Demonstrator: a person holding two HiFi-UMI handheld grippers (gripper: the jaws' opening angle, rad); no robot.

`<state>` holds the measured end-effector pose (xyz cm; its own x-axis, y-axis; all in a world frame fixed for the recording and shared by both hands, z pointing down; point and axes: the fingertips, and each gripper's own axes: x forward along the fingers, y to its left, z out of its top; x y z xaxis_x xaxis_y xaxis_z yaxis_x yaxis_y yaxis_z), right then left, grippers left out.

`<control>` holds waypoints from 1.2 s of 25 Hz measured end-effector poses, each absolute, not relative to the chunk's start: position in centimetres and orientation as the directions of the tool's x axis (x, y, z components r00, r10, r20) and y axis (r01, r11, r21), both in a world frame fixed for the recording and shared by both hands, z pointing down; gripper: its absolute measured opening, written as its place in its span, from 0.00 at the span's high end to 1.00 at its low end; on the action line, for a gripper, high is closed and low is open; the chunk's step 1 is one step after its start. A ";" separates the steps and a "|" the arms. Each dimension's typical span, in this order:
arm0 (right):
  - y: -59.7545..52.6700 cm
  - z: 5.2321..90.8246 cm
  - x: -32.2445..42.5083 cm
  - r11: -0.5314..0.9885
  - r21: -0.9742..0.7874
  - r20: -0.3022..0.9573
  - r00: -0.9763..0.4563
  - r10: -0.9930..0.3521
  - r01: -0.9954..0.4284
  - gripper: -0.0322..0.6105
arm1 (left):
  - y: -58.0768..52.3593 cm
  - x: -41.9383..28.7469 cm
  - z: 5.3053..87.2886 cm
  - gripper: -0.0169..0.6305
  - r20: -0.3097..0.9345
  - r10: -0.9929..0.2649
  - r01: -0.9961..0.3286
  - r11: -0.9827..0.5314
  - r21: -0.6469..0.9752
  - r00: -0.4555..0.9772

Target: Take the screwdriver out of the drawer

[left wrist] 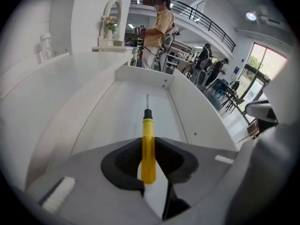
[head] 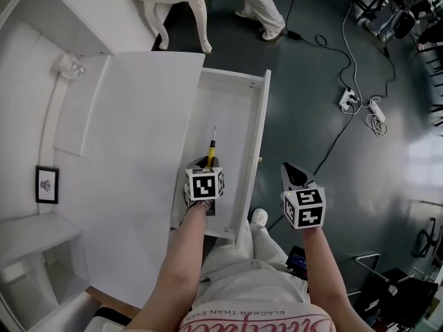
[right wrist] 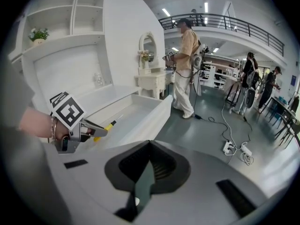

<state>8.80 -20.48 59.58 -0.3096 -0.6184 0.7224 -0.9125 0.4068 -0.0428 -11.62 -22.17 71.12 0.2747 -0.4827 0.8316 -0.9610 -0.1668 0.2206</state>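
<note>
Two grippers are in play at the open drawer (head: 257,126), and only one of them is carrying anything. The left gripper (head: 208,164) is reaching down into the drawer's near end, and its jaws are clamping the yellow handle of the screwdriver (head: 211,151) from either side. In the left gripper view the handle is running straight up the middle between the two dark pads. Its butt end is sitting back behind the jaw tips, while the black collar and the thin metal shaft are sticking out ahead of them, pointing toward the drawer's far wall. The tool is staying inside the drawer's walls, over its white bottom; whether the tip is touching that bottom I cannot tell.

The right gripper (head: 288,167) is hovering outside the drawer, just past its front panel, over the dark floor (head: 318,81). It is standing apart from the screwdriver, with the panel between them. Its jaws are meeting at the tips with nothing between them. In the right gripper view the left gripper is showing off to the left, with the yellow handle poking forward out of its jaws. A white tabletop (head: 138,137) is lying just beside the drawer on the left gripper's side.
</note>
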 end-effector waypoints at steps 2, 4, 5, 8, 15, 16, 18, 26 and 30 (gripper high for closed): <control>-20.6 58.8 8.6 0.410 -0.036 0.713 -0.311 -0.629 -0.911 0.94 | -22.2 -11.5 70.2 0.84 0.817 -0.504 -0.959 -0.167 0.227 0.281; -20.7 58.0 8.4 0.417 -0.029 0.701 -0.316 -0.640 -0.908 0.94 | -22.2 -11.5 69.1 0.84 0.803 -0.524 -0.959 -0.170 0.228 0.284; -20.8 57.6 8.3 0.422 -0.026 0.695 -0.320 -0.644 -0.906 0.94 | -22.2 -11.5 68.6 0.84 0.798 -0.532 -0.959 -0.168 0.228 0.283; -21.2 56.6 8.1 0.438 -0.016 0.678 -0.332 -0.656 -0.899 0.94 | -22.3 -11.7 67.0 0.84 0.783 -0.559 -0.962 -0.160 0.223 0.274; -21.8 54.6 7.6 0.482 -0.004 0.639 -0.372 -0.673 -0.876 0.94 | -22.0 -12.4 64.3 0.84 0.748 -0.620 -0.971 -0.125 0.204 0.236; -21.9 54.3 7.5 0.491 -0.003 0.633 -0.382 -0.673 -0.871 0.94 | -22.0 -12.6 64.0 0.84 0.744 -0.629 -0.973 -0.118 0.196 0.226; -22.1 53.8 7.3 0.516 0.000 0.623 -0.404 -0.670 -0.857 0.94 | -21.8 -12.8 63.5 0.84 0.737 -0.646 -0.979 -0.105 0.173 0.200; -23.2 51.1 6.4 0.615 0.021 0.587 -0.488 -0.646 -0.788 0.94 | -20.4 -13.2 60.1 0.84 0.690 -0.714 -0.989 -0.021 0.143 0.115; -24.5 49.2 5.6 0.654 0.030 0.552 -0.532 -0.641 -0.756 0.94 | -20.1 -13.6 57.7 0.84 0.652 -0.755 -0.993 0.017 0.121 0.066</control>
